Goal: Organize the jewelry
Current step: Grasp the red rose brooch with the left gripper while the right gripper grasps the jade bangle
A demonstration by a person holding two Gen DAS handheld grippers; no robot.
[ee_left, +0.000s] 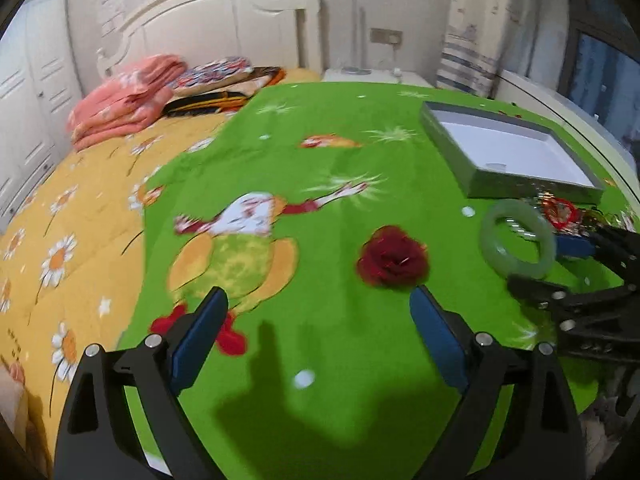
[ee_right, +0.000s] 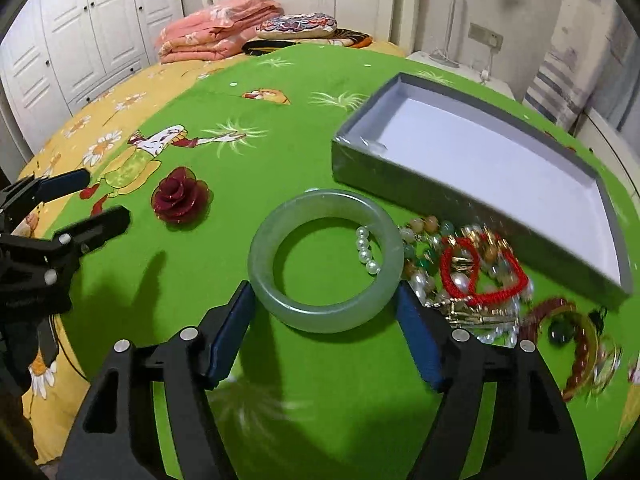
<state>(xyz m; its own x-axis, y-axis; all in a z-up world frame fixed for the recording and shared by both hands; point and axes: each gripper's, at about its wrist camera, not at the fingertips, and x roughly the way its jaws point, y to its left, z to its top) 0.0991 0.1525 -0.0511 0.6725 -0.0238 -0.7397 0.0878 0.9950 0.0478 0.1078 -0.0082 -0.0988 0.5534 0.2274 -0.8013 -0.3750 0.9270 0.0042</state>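
Bangle (ee_right: 324,312): smooth, glossy, translucent green stone look. Box (ee_right: 400,178): matt grey card, white matt paper lining. Rose (ee_right: 180,199): sheer shiny red fabric. Bead pile (ee_right: 472,276): glossy pearls, gold-tone metal, red cord. Sheet (ee_right: 320,380): matt printed cloth. Right claw (ee_right: 326,300): matt black plastic, blue pads (ee_right: 230,338).

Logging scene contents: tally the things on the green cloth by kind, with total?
Green bangle: 1
Red fabric rose: 1
Grey open box, nothing in it: 1
Tangled jewelry pile (pearls, beads, red cord; pieces too tangled to count): 1
Amber-red bangle: 1
Total: 5
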